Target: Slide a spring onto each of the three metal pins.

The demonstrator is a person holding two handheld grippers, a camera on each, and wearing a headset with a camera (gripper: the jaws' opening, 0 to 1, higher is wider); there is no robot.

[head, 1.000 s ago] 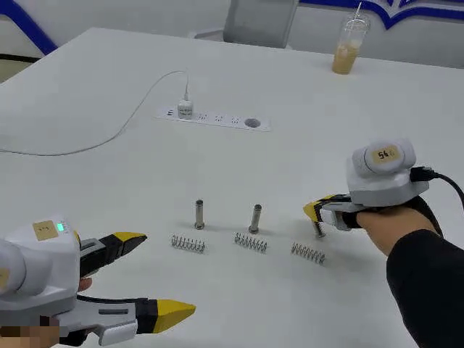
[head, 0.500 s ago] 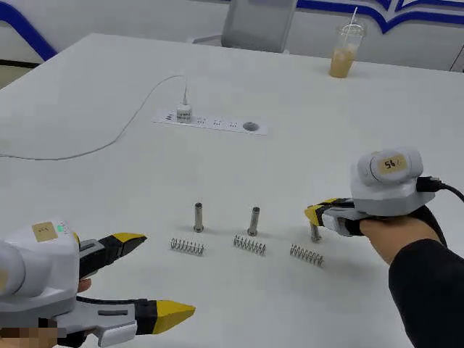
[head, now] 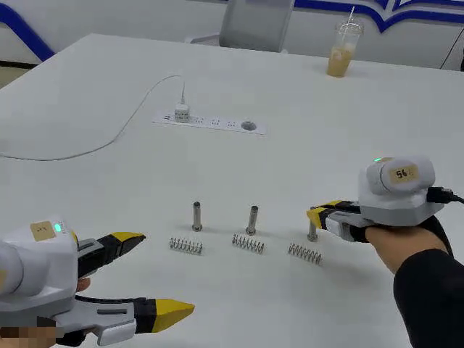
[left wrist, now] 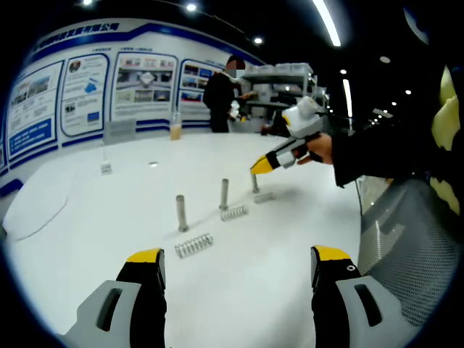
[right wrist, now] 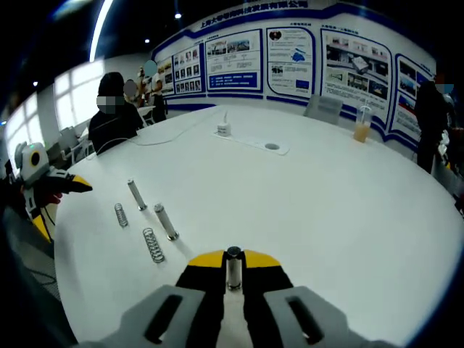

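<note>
Workbench scene on a white table (head: 290, 167): three short upright steel pins in a row, left pin (head: 196, 216), middle pin (head: 252, 220) and right pin (head: 312, 232). Just near of each, flat on the table, a small coiled wire spring: left spring (head: 185, 246), middle spring (head: 248, 243), right spring (head: 304, 253), none yet threaded. At right, black-and-yellow right gripper (head: 316, 215), jaws clamped on the top of the right pin. At near left, matching left gripper (head: 159, 274), jaws wide apart, holding nothing, well short of the springs.

Likely trouble from here:
- Tipping or dragging the right pin through a sideways pull on its clamped top.
- Closing off that pin's top to its spring by gripping there.
- Sending a light spring rolling or flicking away through an off-centre pinch.
</note>
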